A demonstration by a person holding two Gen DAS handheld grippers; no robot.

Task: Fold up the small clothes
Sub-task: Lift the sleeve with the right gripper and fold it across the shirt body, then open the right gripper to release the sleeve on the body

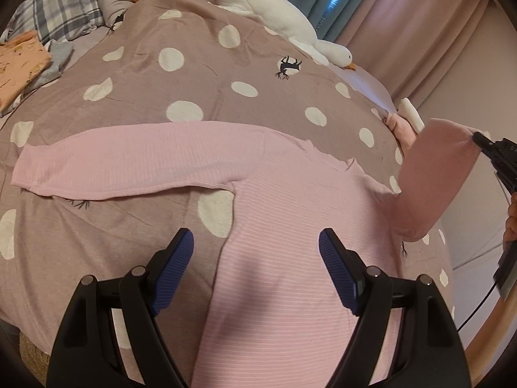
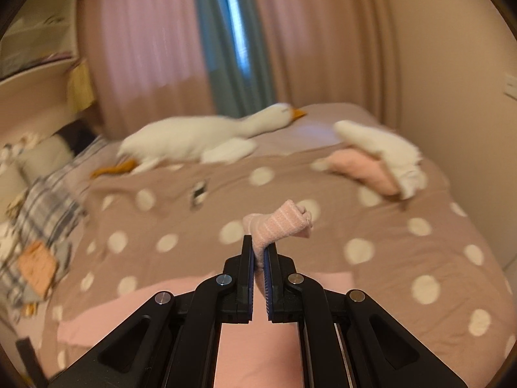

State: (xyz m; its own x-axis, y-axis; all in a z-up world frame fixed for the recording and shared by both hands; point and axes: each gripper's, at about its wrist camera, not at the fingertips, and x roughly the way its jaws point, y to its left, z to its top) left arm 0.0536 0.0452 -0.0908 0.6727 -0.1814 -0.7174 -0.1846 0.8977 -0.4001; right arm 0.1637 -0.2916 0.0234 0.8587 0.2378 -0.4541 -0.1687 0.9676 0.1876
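A pink striped long-sleeve top [image 1: 278, 258] lies flat on the dotted mauve bedspread [image 1: 181, 84]. Its left sleeve [image 1: 129, 168] is spread out to the left. My left gripper [image 1: 257, 242] is open and empty, hovering over the top's body near its left side edge. My right gripper [image 2: 258, 252] is shut on the cuff of the right sleeve [image 2: 281, 223] and holds it lifted off the bed. In the left wrist view the lifted sleeve [image 1: 433, 174] rises at the right, with the right gripper [image 1: 481, 140] pinching its end.
A white plush goose [image 1: 274, 9] lies at the far side of the bed. Folded pink and white clothes [image 2: 374, 165] sit at the far right. A plaid pillow [image 1: 61, 3] and orange cloth [image 1: 19, 64] lie far left. Curtains [image 2: 168, 48] hang behind the bed.
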